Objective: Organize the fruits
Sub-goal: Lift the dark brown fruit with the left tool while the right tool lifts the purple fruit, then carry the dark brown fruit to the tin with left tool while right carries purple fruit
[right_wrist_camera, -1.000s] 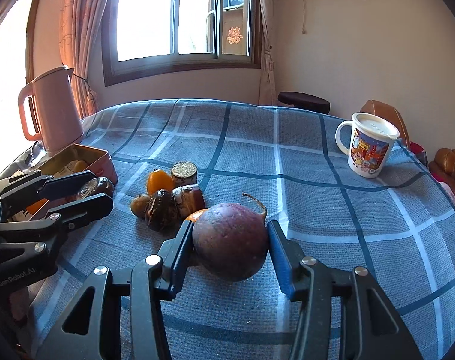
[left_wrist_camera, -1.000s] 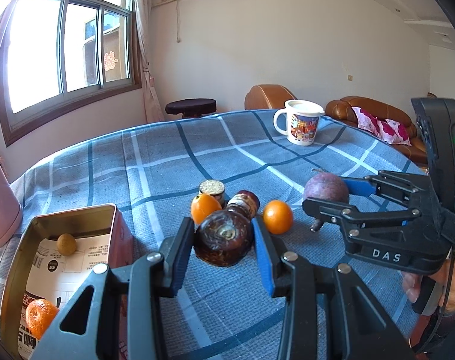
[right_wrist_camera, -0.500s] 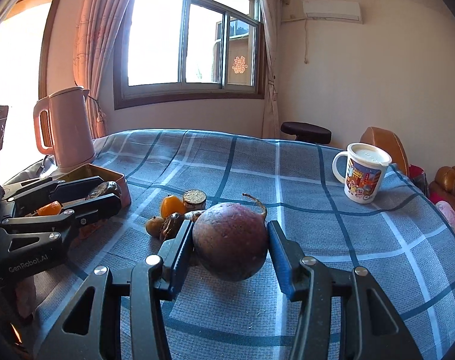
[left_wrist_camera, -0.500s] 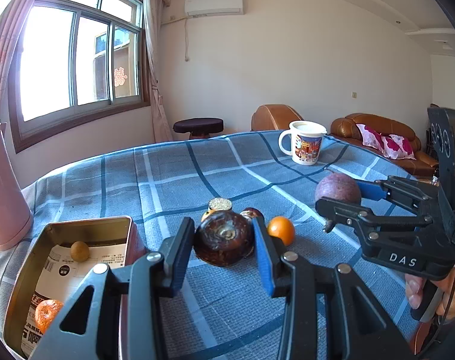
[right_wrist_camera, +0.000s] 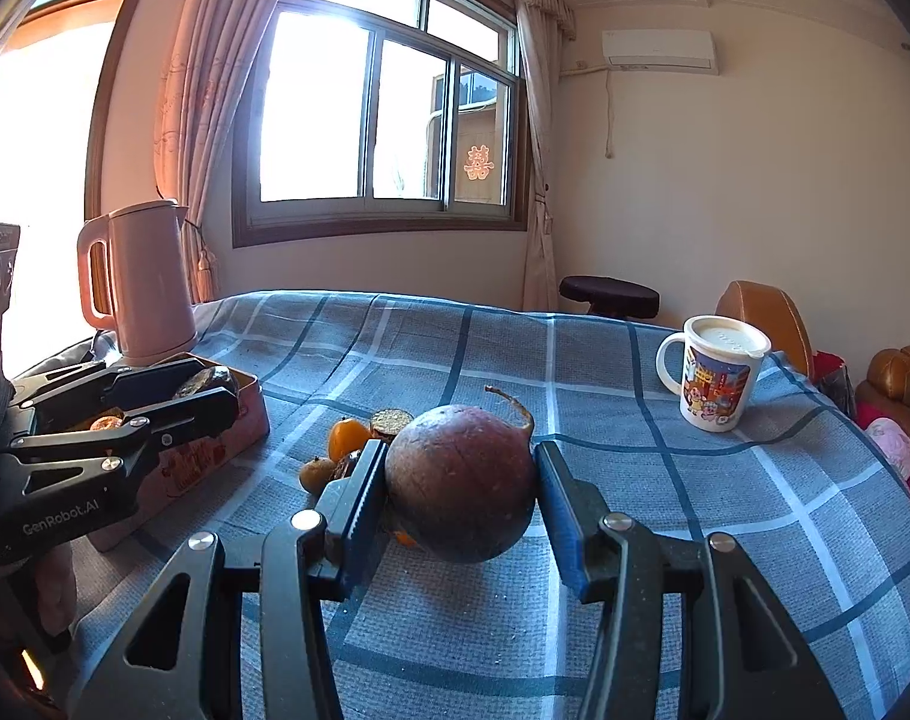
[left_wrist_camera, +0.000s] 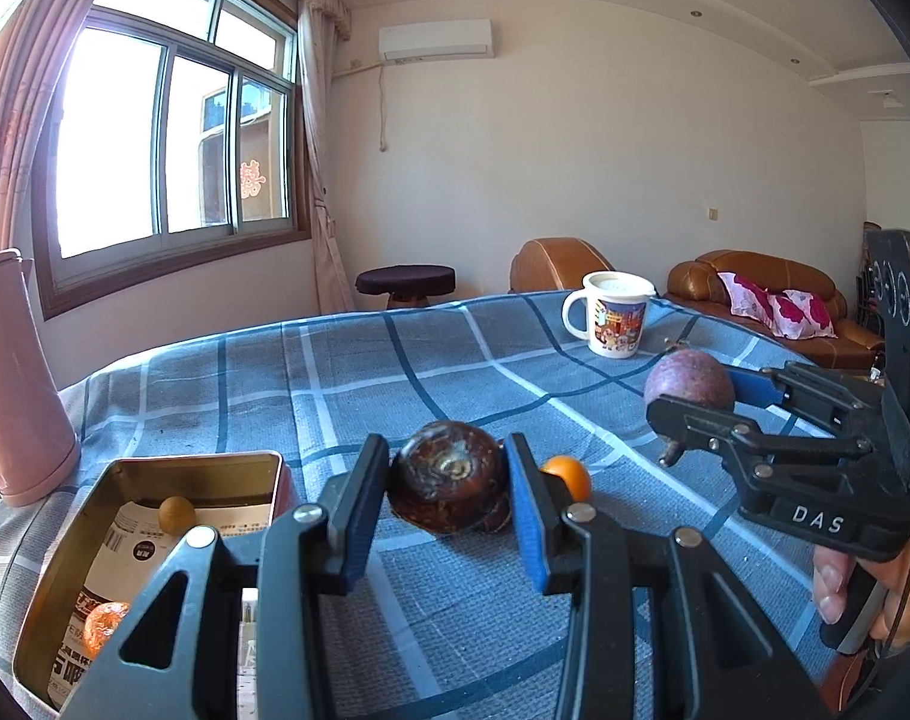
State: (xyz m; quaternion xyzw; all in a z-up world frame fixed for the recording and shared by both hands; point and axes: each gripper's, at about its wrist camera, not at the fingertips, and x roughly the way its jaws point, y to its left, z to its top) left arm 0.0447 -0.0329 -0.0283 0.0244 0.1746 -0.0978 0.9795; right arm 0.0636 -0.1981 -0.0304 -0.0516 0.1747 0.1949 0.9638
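Note:
My left gripper point(left_wrist_camera: 449, 483) is shut on a dark brown round fruit point(left_wrist_camera: 446, 468), held just above the blue checked cloth. Left of it lies an open metal tin point(left_wrist_camera: 155, 468) with a small yellow fruit point(left_wrist_camera: 176, 514) and an orange mandarin point(left_wrist_camera: 104, 624) inside. My right gripper point(right_wrist_camera: 462, 489) is shut on a purple passion fruit point(right_wrist_camera: 460, 474) with a curled stem. It shows at the right of the left wrist view as well, the passion fruit point(left_wrist_camera: 688, 381) between its fingers. Loose on the cloth are an orange fruit point(right_wrist_camera: 347, 435), a brown disc-shaped fruit point(right_wrist_camera: 390, 420) and a small yellow-brown fruit point(right_wrist_camera: 317, 474).
A printed white mug point(right_wrist_camera: 718, 381) stands at the far right of the table. A pink kettle point(right_wrist_camera: 146, 282) stands behind the tin point(right_wrist_camera: 215, 456) near the window. Another small orange fruit point(left_wrist_camera: 565, 476) lies beside the left fingers. A person's hand point(left_wrist_camera: 856, 588) holds the right gripper's handle.
Both grippers have risen slightly and tilted upward with their fruits still held. The loose fruits now sit lower, partly hidden behind the held ones. The left gripper is closer to the tin.

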